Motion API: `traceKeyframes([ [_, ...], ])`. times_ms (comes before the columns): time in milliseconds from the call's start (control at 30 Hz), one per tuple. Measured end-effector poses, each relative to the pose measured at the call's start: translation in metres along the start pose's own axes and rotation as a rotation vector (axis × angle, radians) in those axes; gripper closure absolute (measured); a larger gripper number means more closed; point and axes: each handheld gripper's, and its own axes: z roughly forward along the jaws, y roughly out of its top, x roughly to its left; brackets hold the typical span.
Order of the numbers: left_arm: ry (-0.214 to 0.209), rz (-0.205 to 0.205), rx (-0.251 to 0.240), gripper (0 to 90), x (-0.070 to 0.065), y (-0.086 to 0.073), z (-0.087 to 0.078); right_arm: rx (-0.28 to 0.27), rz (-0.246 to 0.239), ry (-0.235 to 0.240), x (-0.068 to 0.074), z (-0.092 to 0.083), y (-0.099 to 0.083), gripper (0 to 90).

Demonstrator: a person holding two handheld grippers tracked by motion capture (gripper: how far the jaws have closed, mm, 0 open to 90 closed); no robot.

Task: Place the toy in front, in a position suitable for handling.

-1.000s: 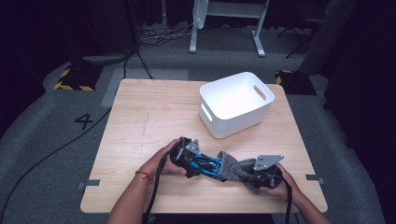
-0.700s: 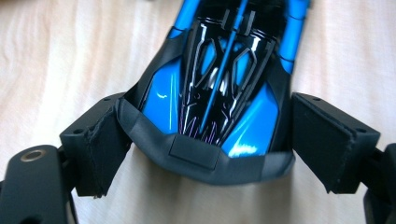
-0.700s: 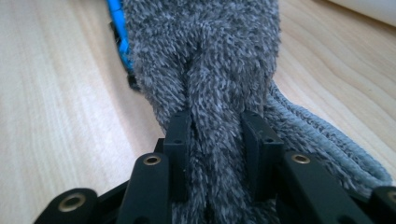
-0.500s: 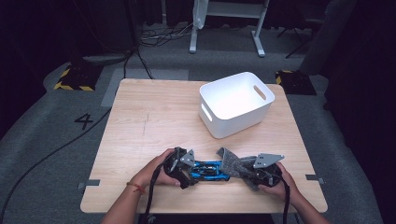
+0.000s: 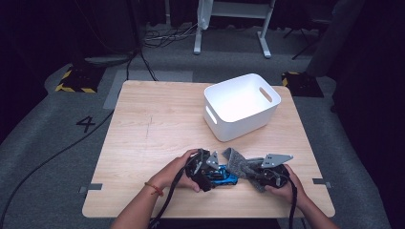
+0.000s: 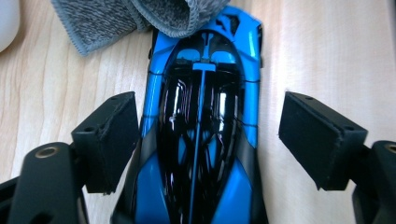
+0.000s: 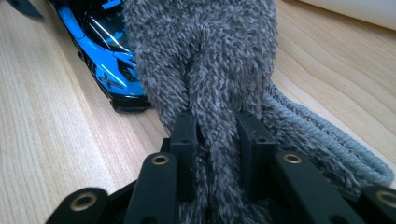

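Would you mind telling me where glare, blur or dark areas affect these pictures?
High view: the table is evenly lit, the floor around it falls into darkness. Left gripper view: bright glare streaks lie on the blue toy car's glossy black canopy. Right gripper view: the grey cloth is sharp at the jaws and the far table edge softens.

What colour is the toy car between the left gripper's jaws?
The toy car is bright blue with a glossy black roof and canopy; the left gripper view shows it best.
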Motion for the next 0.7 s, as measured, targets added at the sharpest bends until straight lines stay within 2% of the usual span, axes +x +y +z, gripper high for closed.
traceKeyframes([
  [67,-0.014,-0.022,0.006,21.8,0.003,-0.002,0.003,0.001,-0.005,-0.006,0.001,-0.001,0.0,71.2],
  [133,-0.007,-0.02,0.009,25.0,0.004,-0.004,0.004,-0.002,-0.006,-0.006,0.0,-0.001,0.0,71.0],
  [233,0.002,-0.014,0.03,24.0,0.004,-0.011,0.006,0.002,-0.013,-0.012,-0.001,-0.003,0.0,71.0],
  [433,0.006,-0.009,0.019,24.2,0.003,-0.016,0.004,0.003,-0.003,-0.01,-0.001,-0.002,-0.001,71.2],
  [500,-0.008,-0.005,0.018,24.7,0.004,-0.019,0.002,0.003,-0.003,-0.007,-0.002,-0.002,-0.001,71.3],
  [600,-0.01,-0.01,0.004,24.9,0.004,-0.023,0.0,0.016,-0.019,-0.032,-0.005,-0.004,0.0,71.3],
  [700,-0.001,-0.023,0.001,24.9,0.002,-0.028,-0.003,0.014,-0.005,-0.035,-0.008,-0.006,-0.002,71.4],
])
